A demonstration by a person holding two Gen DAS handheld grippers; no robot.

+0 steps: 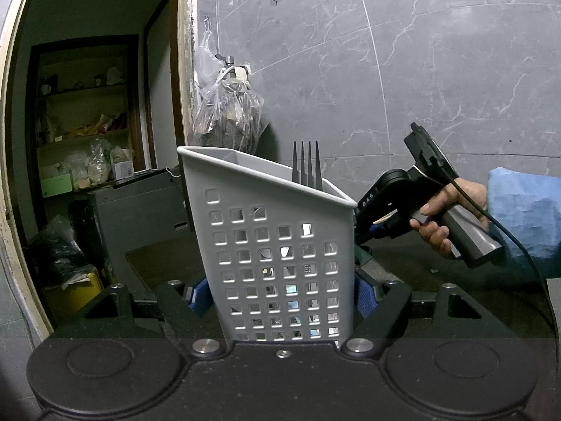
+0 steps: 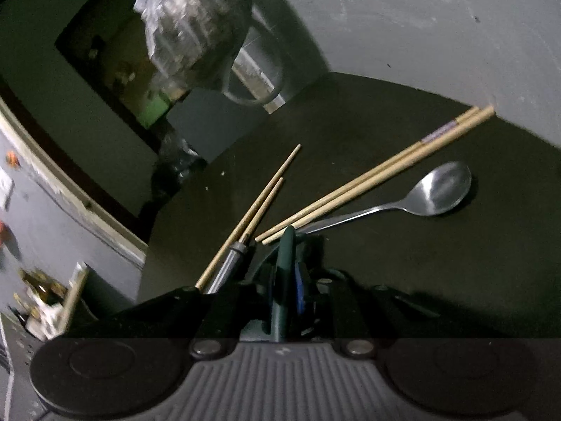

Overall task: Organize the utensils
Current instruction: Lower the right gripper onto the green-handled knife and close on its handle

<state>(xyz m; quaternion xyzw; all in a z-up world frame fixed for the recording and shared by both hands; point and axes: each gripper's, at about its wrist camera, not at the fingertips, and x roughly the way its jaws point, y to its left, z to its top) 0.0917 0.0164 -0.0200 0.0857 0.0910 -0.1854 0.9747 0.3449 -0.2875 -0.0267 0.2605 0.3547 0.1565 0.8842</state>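
In the left wrist view my left gripper [image 1: 280, 298] is shut on a grey perforated utensil holder [image 1: 277, 252] and holds it upright. Dark fork tines [image 1: 307, 165] stick up from inside it. The right gripper's handle [image 1: 452, 217], in a hand, shows at the right behind the holder. In the right wrist view my right gripper [image 2: 285, 280] is shut on a dark green handle [image 2: 284, 280] over the dark table. Two pairs of wooden chopsticks [image 2: 378, 175] [image 2: 256, 210] and a steel spoon [image 2: 431, 193] lie on the table ahead. A metal-handled utensil [image 2: 228, 266] lies left of the gripper.
A grey tiled wall [image 1: 420, 70] stands behind the table. A clear plastic bag [image 1: 228, 112] hangs from a tap at the wall. A doorway at the left opens on shelves [image 1: 84, 122] with clutter. The table edge [image 2: 150, 231] drops off at the left.
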